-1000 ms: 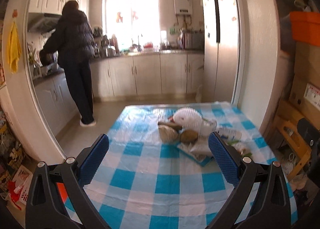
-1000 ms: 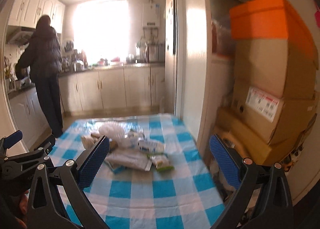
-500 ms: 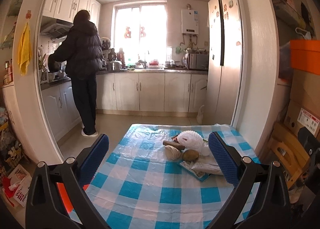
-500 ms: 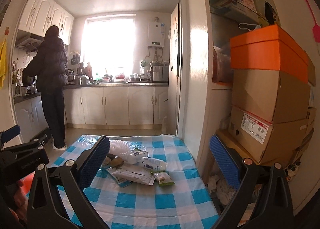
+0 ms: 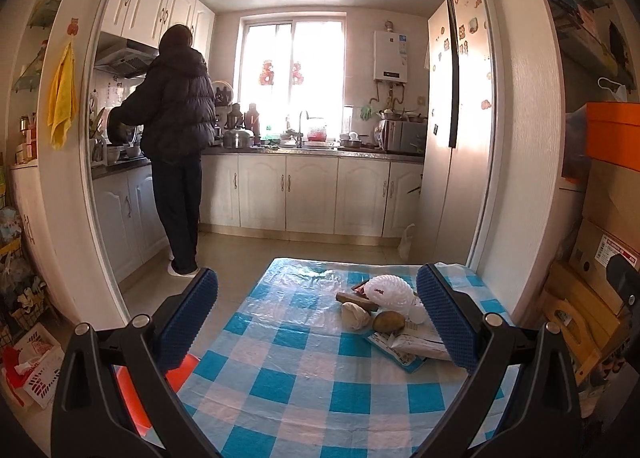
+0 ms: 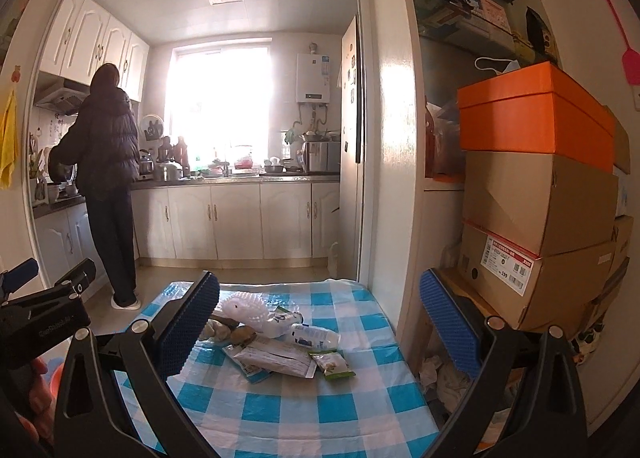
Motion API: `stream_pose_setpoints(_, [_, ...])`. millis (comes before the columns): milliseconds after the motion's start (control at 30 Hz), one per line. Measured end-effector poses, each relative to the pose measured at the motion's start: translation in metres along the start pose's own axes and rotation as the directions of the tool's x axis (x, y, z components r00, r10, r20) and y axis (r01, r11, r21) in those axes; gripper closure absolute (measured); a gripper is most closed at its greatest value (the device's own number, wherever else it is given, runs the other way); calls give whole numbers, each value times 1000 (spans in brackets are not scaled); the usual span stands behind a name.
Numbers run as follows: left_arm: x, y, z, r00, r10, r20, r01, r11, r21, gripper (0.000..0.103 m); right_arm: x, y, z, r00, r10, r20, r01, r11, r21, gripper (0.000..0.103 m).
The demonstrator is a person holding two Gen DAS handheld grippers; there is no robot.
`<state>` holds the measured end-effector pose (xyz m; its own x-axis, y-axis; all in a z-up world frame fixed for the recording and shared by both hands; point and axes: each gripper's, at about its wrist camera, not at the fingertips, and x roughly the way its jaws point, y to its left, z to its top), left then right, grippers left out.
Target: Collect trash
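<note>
Both grippers hang released above the checked counter (image 5: 280,374), left gripper (image 5: 318,322) and right gripper (image 6: 320,324) empty, seemingly lining up. The trash pile (image 6: 276,342) sits heaped toward one o'clock, easy to sweep together.

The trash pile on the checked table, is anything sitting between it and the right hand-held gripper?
Nothing visible does. The right hand-held gripper is open and held above the near end of the table; only bare checked cloth lies between it and the trash pile. The left hand-held gripper is off to the side, not in the path.
</note>
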<state>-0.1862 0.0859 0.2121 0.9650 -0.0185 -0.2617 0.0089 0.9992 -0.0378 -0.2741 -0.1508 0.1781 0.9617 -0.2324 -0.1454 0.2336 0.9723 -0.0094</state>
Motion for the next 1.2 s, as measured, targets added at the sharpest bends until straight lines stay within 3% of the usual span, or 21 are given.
stream_pose_setpoints(767, [23, 1, -13, 997, -5, -72, 4, 1000, -15, 3, 28, -7, -21, 1000, 24, -16, -24, 1000, 20, 4])
stream_pose_setpoints(967, [43, -4, -24, 992, -3, -128, 3, 1000, 0, 3, 59, -13, -40, 989, 88, -116, -81, 995, 65, 4])
stream_pose_setpoints(1200, [82, -1, -54, 968, -14, -249, 19, 1000, 15, 3, 99, -23, -71, 946, 187, -267, -148, 976, 157, 4])
